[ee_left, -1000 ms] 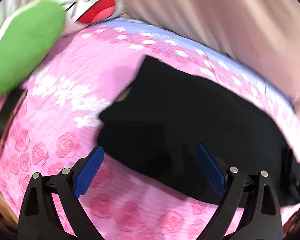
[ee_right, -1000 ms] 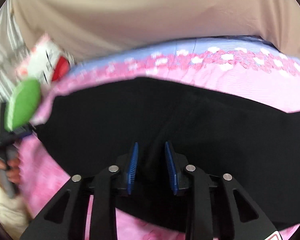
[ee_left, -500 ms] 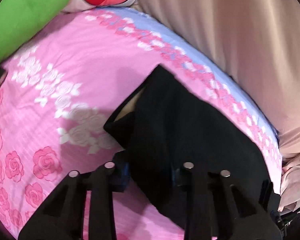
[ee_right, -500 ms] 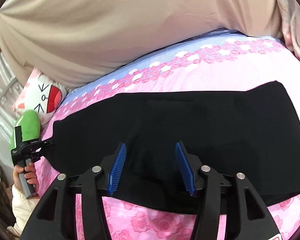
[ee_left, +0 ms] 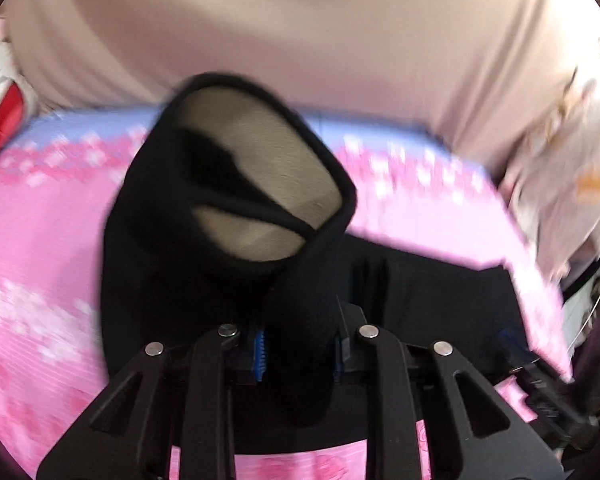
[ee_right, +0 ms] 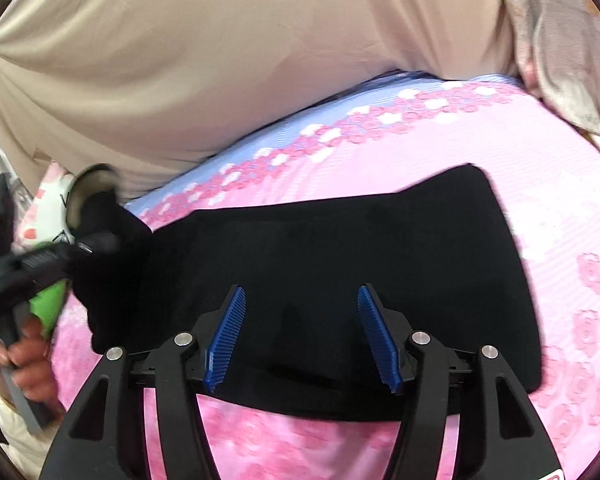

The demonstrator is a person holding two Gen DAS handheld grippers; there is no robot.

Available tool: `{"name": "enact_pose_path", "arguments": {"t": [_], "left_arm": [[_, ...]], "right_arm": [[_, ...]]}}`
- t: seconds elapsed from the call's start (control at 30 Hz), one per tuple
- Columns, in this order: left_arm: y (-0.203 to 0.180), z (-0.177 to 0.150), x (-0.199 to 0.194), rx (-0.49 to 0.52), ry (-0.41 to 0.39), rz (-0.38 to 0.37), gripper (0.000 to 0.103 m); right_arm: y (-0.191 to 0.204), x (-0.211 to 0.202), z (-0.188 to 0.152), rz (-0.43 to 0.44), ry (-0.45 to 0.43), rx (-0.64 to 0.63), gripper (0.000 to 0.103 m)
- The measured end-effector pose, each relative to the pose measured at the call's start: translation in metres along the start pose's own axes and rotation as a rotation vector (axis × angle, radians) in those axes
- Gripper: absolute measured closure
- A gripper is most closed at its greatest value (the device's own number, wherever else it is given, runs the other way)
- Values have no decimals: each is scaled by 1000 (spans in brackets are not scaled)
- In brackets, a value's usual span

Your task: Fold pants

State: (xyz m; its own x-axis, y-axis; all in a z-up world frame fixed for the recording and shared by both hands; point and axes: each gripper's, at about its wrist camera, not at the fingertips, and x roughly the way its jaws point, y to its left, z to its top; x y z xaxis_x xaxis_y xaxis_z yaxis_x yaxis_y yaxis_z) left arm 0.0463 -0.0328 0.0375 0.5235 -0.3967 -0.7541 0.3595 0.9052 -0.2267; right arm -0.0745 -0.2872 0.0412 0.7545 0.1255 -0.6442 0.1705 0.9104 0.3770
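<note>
Black pants (ee_right: 340,256) lie flat across a pink rose-print bed sheet (ee_right: 560,184). My left gripper (ee_left: 300,352) is shut on the pants' left end (ee_left: 204,256) and holds it lifted, so the beige lining of the leg opening (ee_left: 276,184) faces the camera. In the right wrist view the left gripper (ee_right: 80,248) is at the far left with the raised cloth. My right gripper (ee_right: 302,336) is open and empty, hovering above the near edge of the pants around their middle.
A beige curtain (ee_right: 220,60) hangs behind the bed. A white cartoon pillow (ee_left: 0,108) and a green plush (ee_right: 48,304) lie at the left end. Pale floral fabric (ee_right: 560,40) is bunched at the right end.
My left gripper closed on the left end of the pants and lifted it up off the sheet. My right gripper opened wider and stayed over the pants' near edge.
</note>
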Motion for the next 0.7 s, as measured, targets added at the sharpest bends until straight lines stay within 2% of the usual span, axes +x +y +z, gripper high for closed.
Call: {"name": "enact_pose_path", "arguments": {"t": [0.1,0.17,0.23,0.27,0.3,0.33,0.4,0.5,0.6,0.7], "left_arm": [[-28,-23,34,57,68,51,79],[-41,-36,31,80,84,49,69],[-42,-36,17,74,77,31,54],[-41,-35,6,81,69,22,23],[-38,-34,-8,83,48,-6,5],[-35,-36,-21,86,20,-21,5],[-24,-38,-52,108,-35,9,5],[2,-40,-81,91,-80,90,5],[42,-41,-93,24,-88,183,5],[79,-45,-97,-57,-79,219,5]], "right_arm": [[-18,-7,-4,-3,-3,33,43],[-25,-10,-4,2,6,37,43],[-25,-10,-3,4,12,31,40],[-23,-9,-2,3,13,23,38],[-19,-8,1,11,14,13,37],[-16,-7,3,22,14,7,37],[-4,-3,10,89,19,-3,35],[21,11,19,232,57,-4,28],[52,37,23,369,153,-12,27],[86,57,29,358,171,-94,27]]}}
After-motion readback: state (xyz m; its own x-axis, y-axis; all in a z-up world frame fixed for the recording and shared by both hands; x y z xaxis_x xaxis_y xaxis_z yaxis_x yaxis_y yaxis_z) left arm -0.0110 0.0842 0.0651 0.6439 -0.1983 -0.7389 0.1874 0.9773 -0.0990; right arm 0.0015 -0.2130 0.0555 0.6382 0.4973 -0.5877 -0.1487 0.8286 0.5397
